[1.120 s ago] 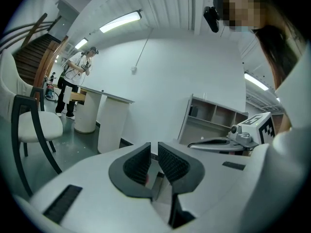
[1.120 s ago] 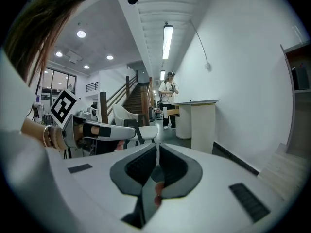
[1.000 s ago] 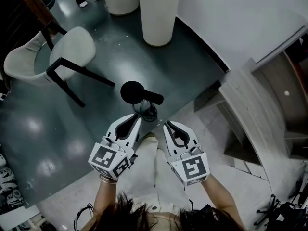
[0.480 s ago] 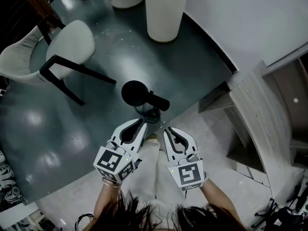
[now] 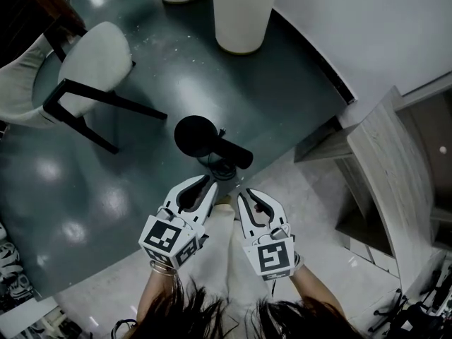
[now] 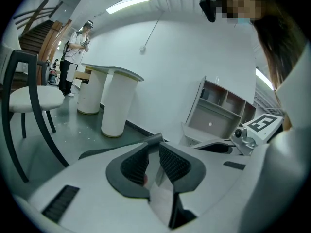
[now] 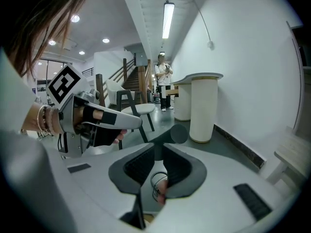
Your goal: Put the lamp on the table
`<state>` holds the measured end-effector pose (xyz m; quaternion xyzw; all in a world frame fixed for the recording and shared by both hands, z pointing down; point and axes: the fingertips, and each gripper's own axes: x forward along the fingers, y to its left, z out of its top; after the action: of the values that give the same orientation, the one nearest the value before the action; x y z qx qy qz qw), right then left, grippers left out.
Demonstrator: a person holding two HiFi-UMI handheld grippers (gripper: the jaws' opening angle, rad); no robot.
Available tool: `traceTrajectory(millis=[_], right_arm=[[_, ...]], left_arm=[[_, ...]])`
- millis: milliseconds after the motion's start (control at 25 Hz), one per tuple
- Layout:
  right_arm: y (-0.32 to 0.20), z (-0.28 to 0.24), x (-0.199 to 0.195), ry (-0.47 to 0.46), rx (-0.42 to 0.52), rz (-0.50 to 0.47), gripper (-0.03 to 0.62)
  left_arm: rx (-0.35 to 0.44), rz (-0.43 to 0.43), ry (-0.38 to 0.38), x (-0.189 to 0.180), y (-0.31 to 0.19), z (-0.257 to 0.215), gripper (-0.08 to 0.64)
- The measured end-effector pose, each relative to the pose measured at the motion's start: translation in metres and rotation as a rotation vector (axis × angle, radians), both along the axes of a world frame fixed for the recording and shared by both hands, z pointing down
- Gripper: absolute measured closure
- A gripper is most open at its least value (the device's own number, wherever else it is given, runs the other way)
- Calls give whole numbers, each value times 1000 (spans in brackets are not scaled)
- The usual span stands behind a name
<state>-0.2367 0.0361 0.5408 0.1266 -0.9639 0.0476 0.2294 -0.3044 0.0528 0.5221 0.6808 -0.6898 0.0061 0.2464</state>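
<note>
Just short of the lamp [image 5: 198,135] lying on the floor [image 5: 127,182], the left claw [image 5: 209,182] and right claw [image 5: 241,194] have just been opening a little. Both are empty, probably getting ready to take it.

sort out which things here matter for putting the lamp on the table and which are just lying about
For the job:
lamp on the floor
its cord
table on white pillars

Just about:
chair
wooden shelf unit
person standing in the background
</note>
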Motion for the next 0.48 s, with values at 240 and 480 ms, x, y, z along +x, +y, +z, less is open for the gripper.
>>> traceTrajectory(millis=[240, 480], right_arm=[[-4, 24, -10, 22, -7, -4, 528], [-8, 53, -17, 53, 0, -14, 518]], left_arm=[[-16, -3, 15, -6, -9, 22, 497], [-42, 1, 38, -8, -16, 48, 482]])
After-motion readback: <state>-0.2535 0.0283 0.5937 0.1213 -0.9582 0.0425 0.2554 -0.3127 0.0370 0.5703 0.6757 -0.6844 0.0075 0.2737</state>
